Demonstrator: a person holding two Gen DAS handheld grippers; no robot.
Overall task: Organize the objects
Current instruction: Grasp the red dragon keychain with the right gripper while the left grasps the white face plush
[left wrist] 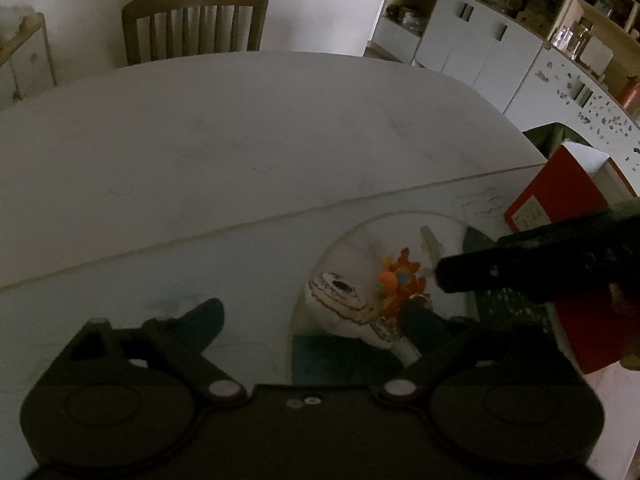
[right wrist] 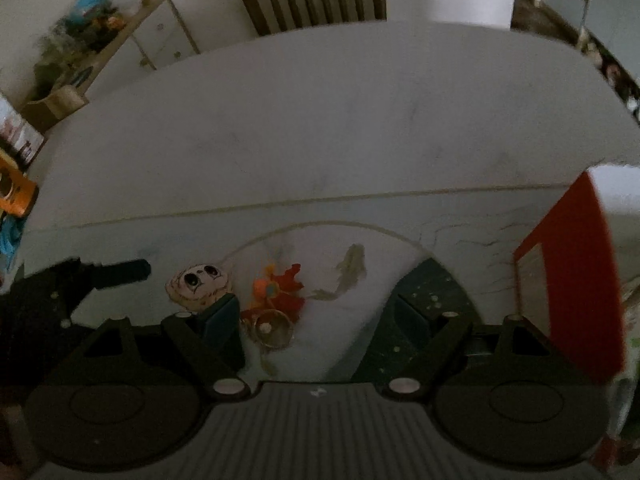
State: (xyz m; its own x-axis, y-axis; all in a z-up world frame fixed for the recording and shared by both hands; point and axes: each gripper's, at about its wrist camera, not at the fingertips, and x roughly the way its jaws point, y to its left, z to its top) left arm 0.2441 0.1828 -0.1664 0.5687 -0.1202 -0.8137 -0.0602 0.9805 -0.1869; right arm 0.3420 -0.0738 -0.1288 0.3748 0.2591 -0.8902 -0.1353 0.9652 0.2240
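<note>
Both hand-held grippers hang low over a pale round table point(left wrist: 240, 128) covered near its front by a printed mat with a circle and a painted fish point(right wrist: 352, 268).

The left gripper point(left wrist: 316, 316) has its jaws spread wide with nothing pressed between them. A small flat cream-coloured cartoon-face charm point(left wrist: 340, 292) lies on the mat just beyond the gap and toward the right-hand finger, and an orange and red frilly trinket point(left wrist: 400, 280) lies just beside that charm, close to the tip of the same finger. The right gripper's black finger reaches in from the right edge of this view, its tip just beside the trinket.

The right gripper point(right wrist: 320, 316) is also wide open and empty. In its own view the cartoon-face charm point(right wrist: 200, 284) sits just past its left-hand fingertip, partly hidden by it. The orange and red trinket point(right wrist: 280, 288) and a small round brassy ring-shaped piece point(right wrist: 274, 330) lie on the mat between the fingers, nearer the left one; no pad touches them.

A red cardboard box point(right wrist: 576, 264) stands at the right of the mat. A wooden slat-backed chair point(left wrist: 196, 24) stands beyond the table.
</note>
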